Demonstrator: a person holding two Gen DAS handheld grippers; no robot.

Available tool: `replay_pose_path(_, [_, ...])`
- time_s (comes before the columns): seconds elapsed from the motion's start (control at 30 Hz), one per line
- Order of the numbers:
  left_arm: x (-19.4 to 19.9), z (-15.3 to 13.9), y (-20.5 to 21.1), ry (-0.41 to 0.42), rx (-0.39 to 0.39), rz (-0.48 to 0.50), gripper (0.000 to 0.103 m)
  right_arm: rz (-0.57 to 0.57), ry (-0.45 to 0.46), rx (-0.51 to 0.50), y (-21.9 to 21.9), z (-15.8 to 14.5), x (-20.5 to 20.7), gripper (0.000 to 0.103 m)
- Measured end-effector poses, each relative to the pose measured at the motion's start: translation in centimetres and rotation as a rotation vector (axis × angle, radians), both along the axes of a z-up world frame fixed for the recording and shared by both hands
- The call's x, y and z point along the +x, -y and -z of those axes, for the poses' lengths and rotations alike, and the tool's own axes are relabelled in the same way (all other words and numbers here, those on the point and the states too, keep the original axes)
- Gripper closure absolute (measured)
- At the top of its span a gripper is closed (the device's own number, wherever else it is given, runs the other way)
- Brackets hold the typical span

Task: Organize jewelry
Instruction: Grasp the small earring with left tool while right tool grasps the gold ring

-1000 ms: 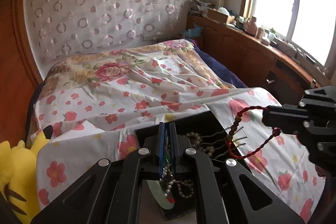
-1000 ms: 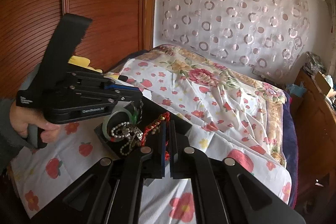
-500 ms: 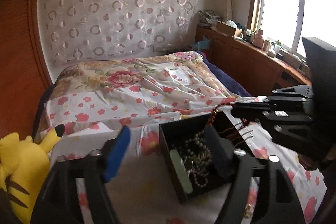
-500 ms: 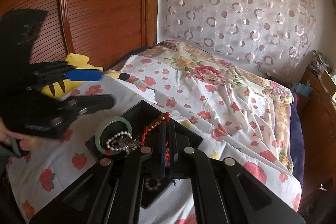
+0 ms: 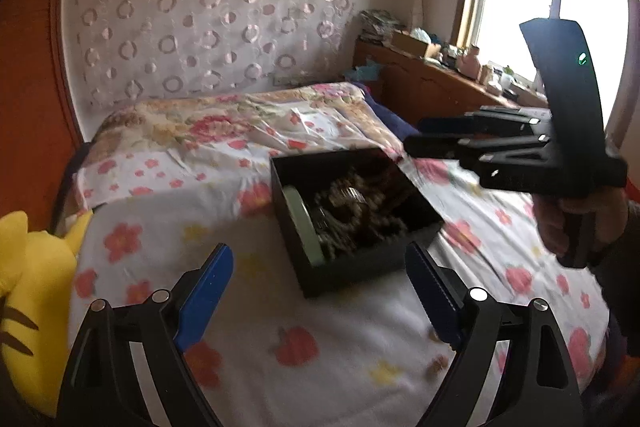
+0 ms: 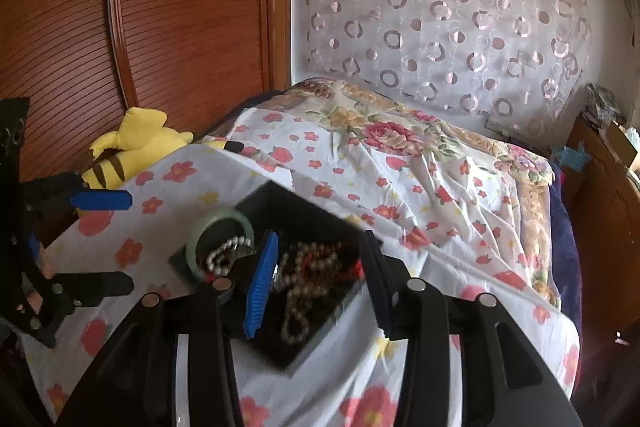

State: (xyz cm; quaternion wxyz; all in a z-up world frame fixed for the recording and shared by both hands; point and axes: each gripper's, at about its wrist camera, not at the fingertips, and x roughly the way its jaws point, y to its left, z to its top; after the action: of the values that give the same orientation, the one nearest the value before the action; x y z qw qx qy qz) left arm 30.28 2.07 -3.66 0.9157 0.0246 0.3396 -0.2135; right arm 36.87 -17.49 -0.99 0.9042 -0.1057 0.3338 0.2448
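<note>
A black jewelry box sits on the flowered bedspread; it also shows in the right wrist view. It holds a pale green bangle, pearl bead strings and a red cord bracelet. My left gripper is open and empty, held back on the near side of the box. My right gripper is open and empty, just above the box; in the left wrist view it shows to the right of the box.
A yellow plush toy lies at the bed's left edge, also in the left wrist view. A wooden wardrobe stands behind it. A wooden cabinet under the window runs along the right. The bedspread surrounds the box.
My left gripper let go of the pearl beads, opened wide and drew back. My right gripper opened and dropped the red cord bracelet into the box.
</note>
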Motion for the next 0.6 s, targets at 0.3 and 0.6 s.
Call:
replay_pose_path(0.3, [-2.8,3.1,1.3,-0.059,0.015,0.041,0.019,-0.018,-0.063,0.019,2.2,1.6,-5.9,0.061])
replay_pose_path(0.6, [-3.9,4.5,1.0,-0.094,0.034,0.036,0.019,-0.1,-0.204,-0.055,-0.1,7.2,-9.8,0.088])
